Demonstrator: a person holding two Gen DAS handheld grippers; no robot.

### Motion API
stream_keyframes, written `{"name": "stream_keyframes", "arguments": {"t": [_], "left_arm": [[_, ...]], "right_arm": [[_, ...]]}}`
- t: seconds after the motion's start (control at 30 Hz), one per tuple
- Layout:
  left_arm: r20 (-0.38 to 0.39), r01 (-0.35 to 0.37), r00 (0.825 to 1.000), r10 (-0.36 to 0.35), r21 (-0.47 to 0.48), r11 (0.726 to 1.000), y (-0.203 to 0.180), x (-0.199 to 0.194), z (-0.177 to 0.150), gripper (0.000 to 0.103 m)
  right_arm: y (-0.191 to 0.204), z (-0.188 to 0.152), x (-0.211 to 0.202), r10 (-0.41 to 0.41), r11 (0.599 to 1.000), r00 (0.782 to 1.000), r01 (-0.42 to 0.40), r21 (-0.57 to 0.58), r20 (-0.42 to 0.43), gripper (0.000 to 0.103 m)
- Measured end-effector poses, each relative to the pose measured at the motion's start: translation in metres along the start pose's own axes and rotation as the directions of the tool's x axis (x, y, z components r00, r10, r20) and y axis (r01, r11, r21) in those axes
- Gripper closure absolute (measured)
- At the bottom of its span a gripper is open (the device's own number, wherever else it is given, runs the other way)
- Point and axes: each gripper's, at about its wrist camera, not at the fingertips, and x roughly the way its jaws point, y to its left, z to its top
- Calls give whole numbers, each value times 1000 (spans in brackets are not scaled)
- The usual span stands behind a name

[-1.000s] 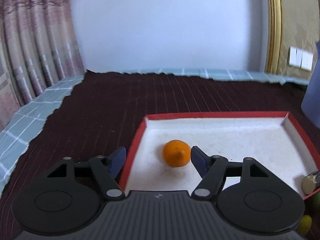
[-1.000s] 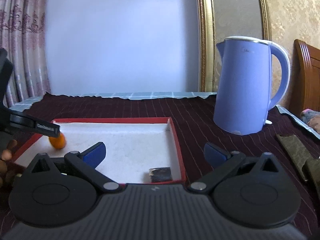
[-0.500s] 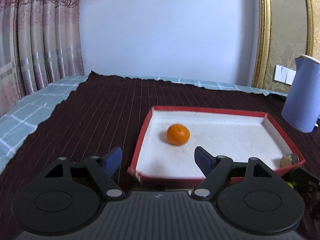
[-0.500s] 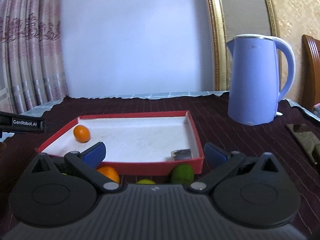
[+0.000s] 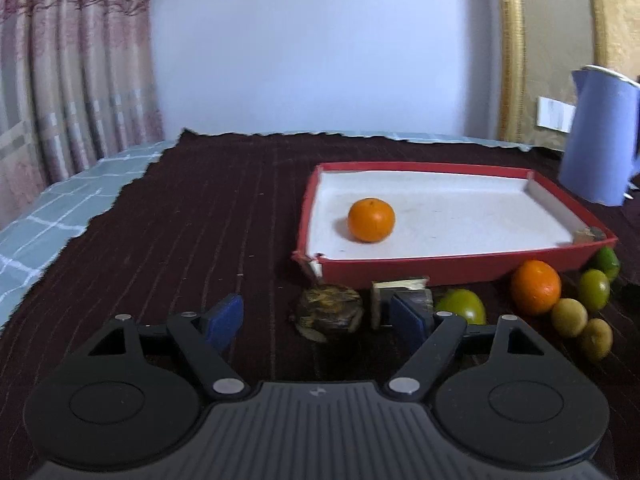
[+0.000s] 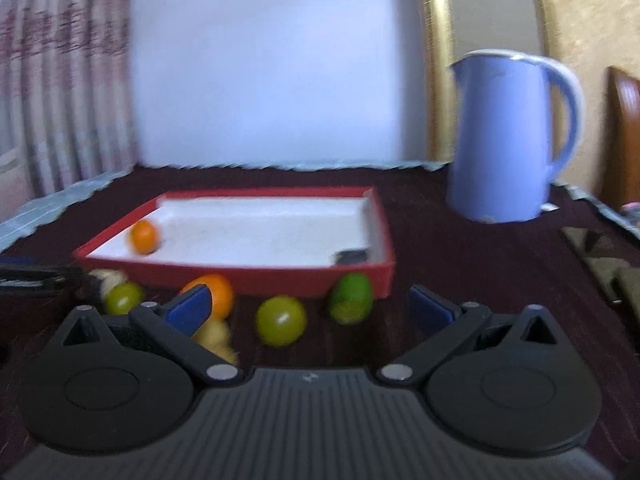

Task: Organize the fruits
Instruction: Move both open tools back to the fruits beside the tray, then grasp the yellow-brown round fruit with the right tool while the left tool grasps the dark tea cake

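Left wrist view: one orange (image 5: 371,220) sits in the red tray (image 5: 452,270), other fruit waiting just outside its near wall. Left gripper (image 5: 318,318) and right gripper (image 6: 310,308) gape wide, empty, likely poised to collect more.

Ahead of the claw a pale wall (image 5: 320,48) glows with soft daylight. Pink patterned curtains (image 5: 68,80) hang far left, a gilt frame (image 5: 510,52) rises far right, and a dark striped cloth (image 5: 200,220) covers the table beneath.
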Motion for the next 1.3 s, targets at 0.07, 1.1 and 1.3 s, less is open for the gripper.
{"name": "stream_keyframes", "arguments": {"t": [0.07,1.1,1.3], "left_arm": [[3,5,1000,-5,18,1000,-3,-1,-2,23],[-94,-19,995,20,13,1000,13,10,-5,18],[-102,-62,992,75,118,991,1,21,1,19]], "right_arm": [[6,-4,-2,4,1000,1000,-5,-26,-11,0],[27,-18,14,113,983,982,-132,-126,-152,76],[26,-19,14,123,984,982,-140,-112,-142,76]]}}
